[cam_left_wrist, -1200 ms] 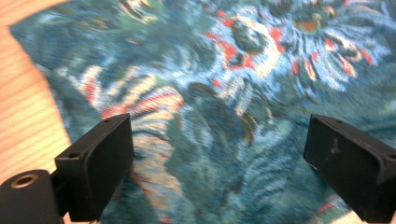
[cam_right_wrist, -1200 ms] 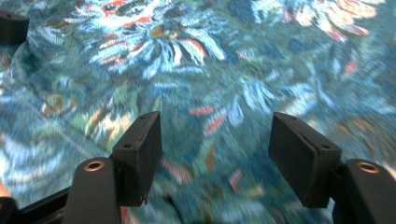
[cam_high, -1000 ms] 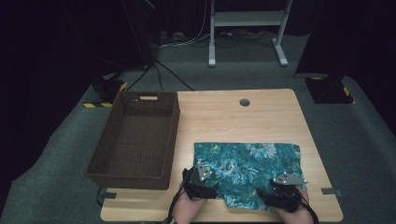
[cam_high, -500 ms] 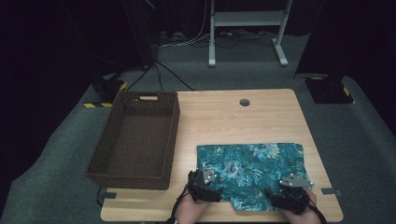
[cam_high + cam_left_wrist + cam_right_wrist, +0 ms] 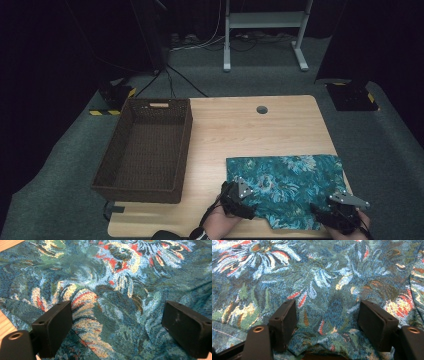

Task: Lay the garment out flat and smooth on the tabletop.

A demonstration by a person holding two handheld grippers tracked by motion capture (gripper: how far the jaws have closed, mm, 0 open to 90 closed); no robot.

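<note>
Left gripper (image 5: pixel 244 200) sits at the near-left corner of the floral cloth (image 5: pixel 287 187), jaws spread wide; in the left gripper view the pads (image 5: pixel 53 327) stand apart over the fabric with nothing pinched. Right gripper (image 5: pixel 336 214) is at the near-right edge, jaws also apart; in the right gripper view a low bunch of cloth (image 5: pixel 327 315) rises between the pads (image 5: pixel 284 321) but they don't press on it. So neither holds anything.

Cloth lies spread on the near-right part of the counter (image 5: pixel 240 130), its right edge reaching the counter's right edge and its near edge close to the front edge. Wicker basket (image 5: pixel 147 150) stands empty on the left, well apart from the cloth.

Risks, judged from this:
- Left jaws hover over flat fabric with no raised fold. Closing here likely scrapes the pads across the weave and comes up empty, or catches too little and slips on the lift.
- Right side has a bunch to bite but the left doesn't. If one grips and the other misses, a pull drags the cloth skewed and rumples it.
- The cloth lies at the front and right edges of the counter. Any push outward could slide it off to the floor.
- The right jaws sit at the cloth's edge; a shallow bite on the hem could pull free.
- Pressing down too hard to gather fabric may jam the pads on the counter.
</note>
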